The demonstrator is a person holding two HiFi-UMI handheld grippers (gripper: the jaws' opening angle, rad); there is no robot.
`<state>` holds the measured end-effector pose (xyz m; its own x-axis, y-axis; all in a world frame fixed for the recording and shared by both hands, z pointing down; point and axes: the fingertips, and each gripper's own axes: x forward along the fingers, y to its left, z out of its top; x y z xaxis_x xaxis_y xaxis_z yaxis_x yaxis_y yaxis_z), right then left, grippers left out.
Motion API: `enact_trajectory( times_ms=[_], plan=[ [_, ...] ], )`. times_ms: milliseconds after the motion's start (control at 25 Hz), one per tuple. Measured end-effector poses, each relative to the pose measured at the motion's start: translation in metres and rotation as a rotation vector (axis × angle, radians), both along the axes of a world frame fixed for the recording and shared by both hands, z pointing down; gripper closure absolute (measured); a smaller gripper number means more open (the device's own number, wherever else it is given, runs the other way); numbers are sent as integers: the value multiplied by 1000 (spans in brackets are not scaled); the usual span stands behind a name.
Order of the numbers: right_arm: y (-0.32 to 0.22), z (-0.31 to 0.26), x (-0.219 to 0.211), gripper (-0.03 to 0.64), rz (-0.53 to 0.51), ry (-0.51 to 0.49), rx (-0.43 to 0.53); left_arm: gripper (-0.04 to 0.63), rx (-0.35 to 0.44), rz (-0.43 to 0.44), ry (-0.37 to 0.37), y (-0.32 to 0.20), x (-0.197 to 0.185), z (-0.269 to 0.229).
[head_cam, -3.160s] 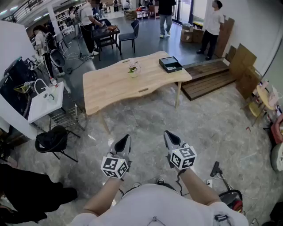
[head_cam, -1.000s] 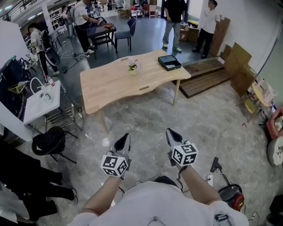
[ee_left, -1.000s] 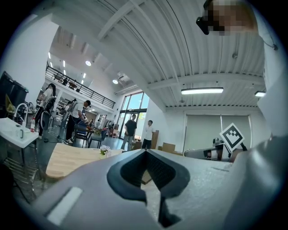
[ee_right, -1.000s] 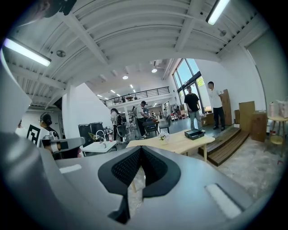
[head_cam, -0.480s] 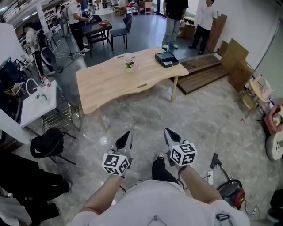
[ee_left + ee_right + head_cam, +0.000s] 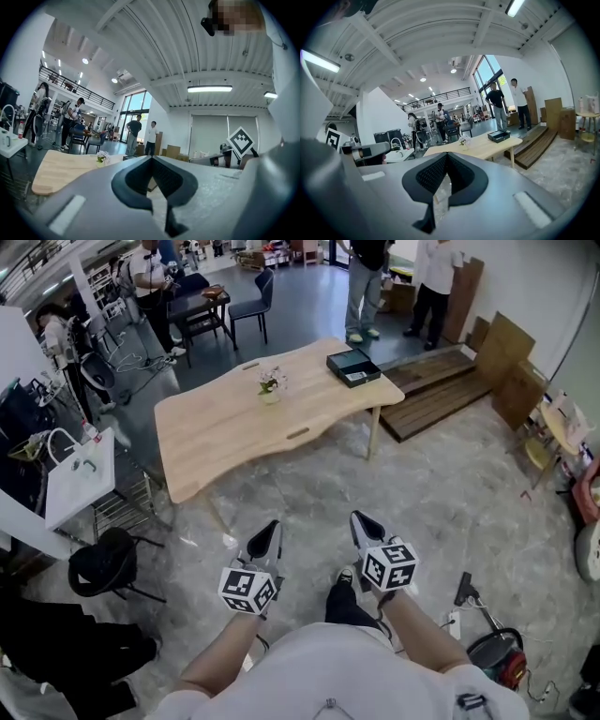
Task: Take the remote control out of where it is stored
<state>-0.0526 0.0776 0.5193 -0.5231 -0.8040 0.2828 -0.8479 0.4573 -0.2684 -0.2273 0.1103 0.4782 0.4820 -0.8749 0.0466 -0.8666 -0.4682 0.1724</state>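
Note:
No remote control shows in any view. A dark flat box lies at the far right corner of a light wooden table, with a small flower vase near the middle. Both grippers hang low in front of the person, well short of the table. My left gripper is shut with nothing in it, its jaws meeting at the tip. My right gripper is likewise shut and empty. The right gripper view shows the table, the box and the vase ahead.
A black chair and a white stand with a tap are on the left. A low wooden platform lies right of the table. A vacuum cleaner sits at the lower right. People stand beyond the table.
The table has drawn a little nearer and shifted left in the head view as the person walks. Both grippers keep their pose, shut and empty.

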Motion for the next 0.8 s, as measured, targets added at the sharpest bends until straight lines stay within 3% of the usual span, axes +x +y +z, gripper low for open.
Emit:
enact_trajectory(
  times_ms=[480, 800],
  plan=[
    [-166, -12, 49, 591, -67, -3, 11, 595, -24, -38, -17, -164, 65, -3],
    [-243, -9, 98, 590, -66, 4, 15, 595, -6, -34, -40, -244, 114, -7]
  ],
)
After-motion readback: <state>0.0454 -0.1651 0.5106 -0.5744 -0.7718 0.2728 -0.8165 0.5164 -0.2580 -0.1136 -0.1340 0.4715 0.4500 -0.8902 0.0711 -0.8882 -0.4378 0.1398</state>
